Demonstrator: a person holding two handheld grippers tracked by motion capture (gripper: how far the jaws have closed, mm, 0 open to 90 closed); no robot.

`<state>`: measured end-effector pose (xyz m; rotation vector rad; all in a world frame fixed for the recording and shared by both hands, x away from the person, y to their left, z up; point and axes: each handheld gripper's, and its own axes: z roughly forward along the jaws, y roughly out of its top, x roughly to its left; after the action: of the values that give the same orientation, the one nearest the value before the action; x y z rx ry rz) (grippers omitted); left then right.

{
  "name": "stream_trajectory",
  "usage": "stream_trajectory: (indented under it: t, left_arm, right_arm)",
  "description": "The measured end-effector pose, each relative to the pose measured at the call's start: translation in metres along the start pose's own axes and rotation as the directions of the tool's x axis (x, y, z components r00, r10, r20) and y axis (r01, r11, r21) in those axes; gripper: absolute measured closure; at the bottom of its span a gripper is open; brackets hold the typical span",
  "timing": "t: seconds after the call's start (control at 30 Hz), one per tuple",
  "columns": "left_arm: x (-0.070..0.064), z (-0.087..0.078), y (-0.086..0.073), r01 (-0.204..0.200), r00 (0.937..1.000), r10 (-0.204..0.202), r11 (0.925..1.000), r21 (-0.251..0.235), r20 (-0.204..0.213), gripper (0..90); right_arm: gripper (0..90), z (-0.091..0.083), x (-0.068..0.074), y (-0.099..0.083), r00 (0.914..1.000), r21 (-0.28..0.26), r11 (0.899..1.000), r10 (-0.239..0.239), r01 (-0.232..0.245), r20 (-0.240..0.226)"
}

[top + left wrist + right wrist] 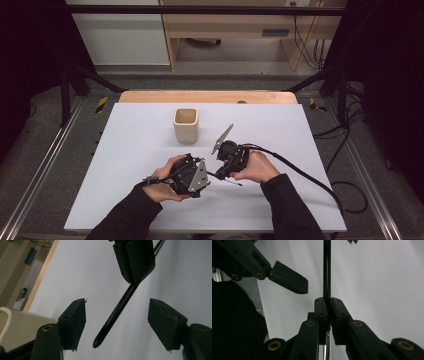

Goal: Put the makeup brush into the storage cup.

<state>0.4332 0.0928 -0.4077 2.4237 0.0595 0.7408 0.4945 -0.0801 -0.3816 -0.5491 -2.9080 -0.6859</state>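
Right hand-held gripper (329, 312) is clamped on a thin black rod (117, 312), left hand-held gripper (117, 325) gapes around its tip; handover's unfinished, cup (186, 125) near the counter's far edge untouched.

No readable text, label, brand or number appeared in any of the pictures. The only sign-like marks were yellow-and-black striped tape pieces (101, 104) on the floor beside the table's far corners, and these carried no words.
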Motion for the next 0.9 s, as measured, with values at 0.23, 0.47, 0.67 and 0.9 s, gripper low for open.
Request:
stream_trajectory:
  t: [0.23, 0.47, 0.67, 0.9]
  left_arm:
    - [-0.003, 0.000, 0.001, -0.073, 0.9973, 0.073, 0.9968, 0.034, 0.003, 42.9]
    - [-0.008, 0.004, 0.003, -0.140, 0.9900, 0.140, 0.9890, 0.049, -0.013, 52.7]
    - [-0.010, 0.005, 0.003, -0.169, 0.9854, 0.170, 0.9842, 0.051, -0.005, 60.0]
    - [-0.012, 0.005, 0.003, -0.210, 0.9777, 0.210, 0.9757, 0.064, 0.000, 67.2]
  right_arm:
    - [84.2, 0.000, 0.002, 0.000, 0.9999, 0.000, 1.000, -0.006, 0.006, -0.008]
    - [84.2, -0.001, 0.004, -0.001, 0.9998, 0.002, 1.000, -0.011, 0.011, -0.018]
    - [84.1, 0.000, 0.005, -0.001, 0.9996, 0.008, 1.000, -0.006, 0.006, -0.026]
    - [84.1, 0.000, 0.006, -0.001, 0.9992, 0.013, 1.000, -0.013, 0.013, -0.038]
